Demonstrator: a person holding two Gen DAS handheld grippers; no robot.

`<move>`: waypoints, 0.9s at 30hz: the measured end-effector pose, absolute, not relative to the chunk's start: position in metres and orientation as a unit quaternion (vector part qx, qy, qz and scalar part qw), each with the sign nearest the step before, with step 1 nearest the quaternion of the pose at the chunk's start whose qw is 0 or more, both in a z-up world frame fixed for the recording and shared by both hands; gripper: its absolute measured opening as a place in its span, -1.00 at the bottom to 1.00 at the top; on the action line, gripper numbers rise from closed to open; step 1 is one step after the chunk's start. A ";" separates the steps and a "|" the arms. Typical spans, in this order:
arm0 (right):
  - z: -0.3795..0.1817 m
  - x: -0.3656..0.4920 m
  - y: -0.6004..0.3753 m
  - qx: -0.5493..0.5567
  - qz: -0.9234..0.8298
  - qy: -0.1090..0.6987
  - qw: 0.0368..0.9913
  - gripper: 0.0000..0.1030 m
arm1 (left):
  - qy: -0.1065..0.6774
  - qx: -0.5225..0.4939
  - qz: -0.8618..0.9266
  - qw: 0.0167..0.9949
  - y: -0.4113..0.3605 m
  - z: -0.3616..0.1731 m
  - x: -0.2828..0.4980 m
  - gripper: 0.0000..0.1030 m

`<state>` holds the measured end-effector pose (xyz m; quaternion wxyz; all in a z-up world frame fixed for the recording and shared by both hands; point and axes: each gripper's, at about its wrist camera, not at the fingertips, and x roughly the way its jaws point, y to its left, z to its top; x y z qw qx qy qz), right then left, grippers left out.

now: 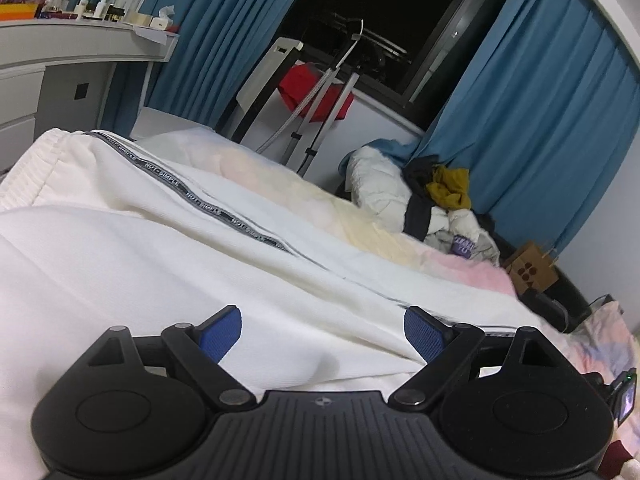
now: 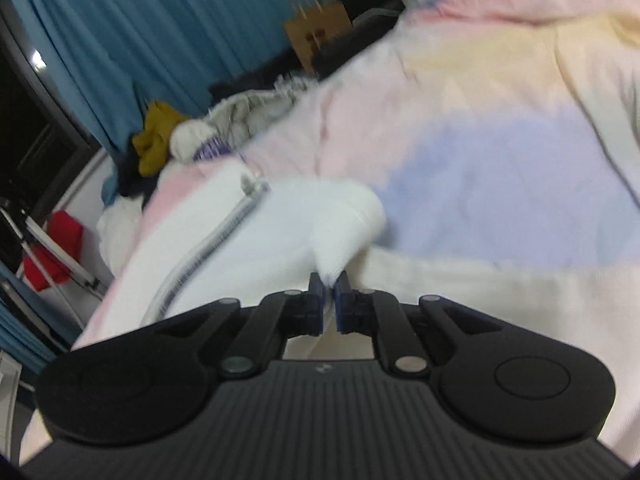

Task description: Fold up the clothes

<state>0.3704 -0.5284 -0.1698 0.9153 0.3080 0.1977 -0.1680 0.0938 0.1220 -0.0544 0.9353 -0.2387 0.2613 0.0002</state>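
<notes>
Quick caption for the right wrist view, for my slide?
Right gripper, jaws pinched on a fold of the white garment, lifting it over the pastel blanket.

Trousers [image 1: 160,240] lie on the bedspread [image 1: 360,232], clothes pile [image 1: 432,200] behind.

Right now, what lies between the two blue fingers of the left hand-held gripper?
Only the white garment: the left hand-held gripper is open above it, as the left wrist view shows.
</notes>
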 end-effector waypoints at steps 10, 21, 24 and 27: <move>-0.171 0.313 -0.504 0.263 -0.145 0.257 0.919 -0.78 | 0.280 -0.217 0.008 0.935 0.123 -0.049 0.092 0.75; -0.137 0.194 -0.441 0.237 -0.065 0.283 0.927 -0.74 | 0.273 -0.260 0.041 0.925 0.157 -0.016 0.031 0.76; -0.131 0.191 -0.441 0.239 -0.059 0.272 0.930 -0.53 | 0.253 -0.288 0.070 0.921 0.177 -0.003 0.001 0.80; -0.134 0.192 -0.447 0.253 -0.063 0.271 0.927 -0.27 | 0.257 -0.315 0.105 0.908 0.198 0.002 -0.026 0.82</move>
